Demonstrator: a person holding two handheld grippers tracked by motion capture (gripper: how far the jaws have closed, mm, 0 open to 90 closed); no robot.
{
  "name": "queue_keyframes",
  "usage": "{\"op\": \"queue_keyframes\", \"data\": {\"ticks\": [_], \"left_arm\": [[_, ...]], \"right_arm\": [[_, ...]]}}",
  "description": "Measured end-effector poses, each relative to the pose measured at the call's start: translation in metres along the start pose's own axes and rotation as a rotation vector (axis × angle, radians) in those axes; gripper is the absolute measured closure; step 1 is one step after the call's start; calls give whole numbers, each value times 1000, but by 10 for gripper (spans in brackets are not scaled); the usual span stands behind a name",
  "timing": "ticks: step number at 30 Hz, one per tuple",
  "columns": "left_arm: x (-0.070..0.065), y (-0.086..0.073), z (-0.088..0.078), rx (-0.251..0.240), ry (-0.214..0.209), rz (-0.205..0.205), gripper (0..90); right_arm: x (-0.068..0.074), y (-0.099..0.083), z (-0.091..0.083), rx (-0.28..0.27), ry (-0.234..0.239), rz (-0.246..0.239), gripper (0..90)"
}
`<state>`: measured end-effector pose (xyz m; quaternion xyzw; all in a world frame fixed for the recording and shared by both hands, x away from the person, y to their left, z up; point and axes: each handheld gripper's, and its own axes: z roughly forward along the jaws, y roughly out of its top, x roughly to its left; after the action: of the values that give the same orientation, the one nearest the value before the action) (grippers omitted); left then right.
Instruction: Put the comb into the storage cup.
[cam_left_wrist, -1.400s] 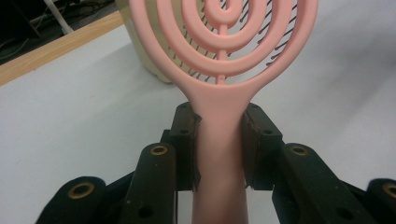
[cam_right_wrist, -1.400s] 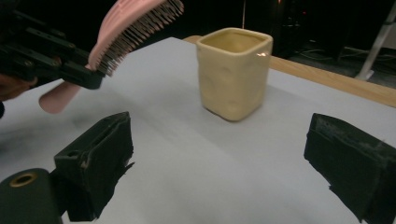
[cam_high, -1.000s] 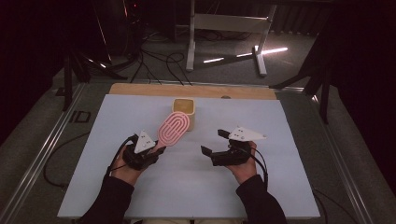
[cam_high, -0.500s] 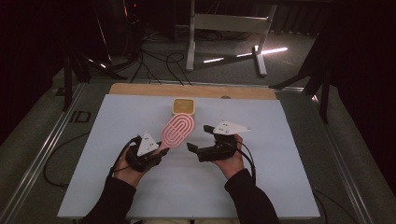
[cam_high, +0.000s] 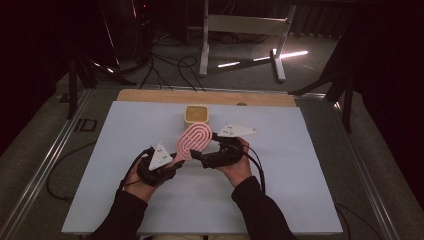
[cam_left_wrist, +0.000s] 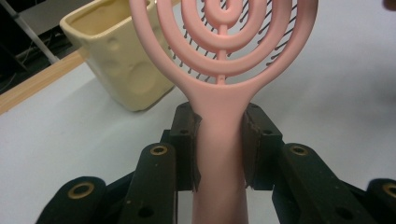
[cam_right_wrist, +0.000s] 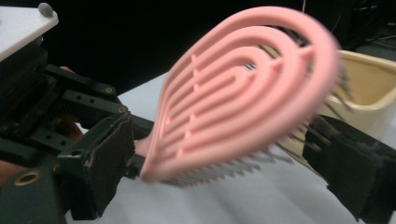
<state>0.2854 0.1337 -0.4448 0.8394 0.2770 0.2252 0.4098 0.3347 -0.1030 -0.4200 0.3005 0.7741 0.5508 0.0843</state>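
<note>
— Which way does the pink hairbrush (cam_high: 194, 140) point?

— At the middle of the high view its long axis runs from lower left to upper right, handle low, oval head toward the cream square pot (cam_high: 196, 114) just above it.

— What is it made of?

— Smooth pink plastic, the head an open set of nested loops with thin dark bristles beneath. The pot is glossy and dimpled.

— And the claws?

— The left claw (cam_left_wrist: 219, 140) is clamped on the handle, pads pressed on both sides. The right claw (cam_right_wrist: 224, 154) stands wide, its jaws either side of the head, not touching. Both hands rest low on the white desk (cam_high: 300, 150), forearms entering from the bottom edge.
</note>
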Motion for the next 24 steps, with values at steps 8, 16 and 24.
{"op": "queue_keyframes", "data": {"ticks": [8,16,24], "left_arm": [[-3,1,0,-11,-11,17,700],[-3,0,0,-23,-15,13,700],[-4,-1,2,-17,-14,11,701]], "right_arm": [[-1,1,10,11,41,56,262],[-3,0,12,19,97,145,465],[-3,0,12,22,119,179,530]]}}
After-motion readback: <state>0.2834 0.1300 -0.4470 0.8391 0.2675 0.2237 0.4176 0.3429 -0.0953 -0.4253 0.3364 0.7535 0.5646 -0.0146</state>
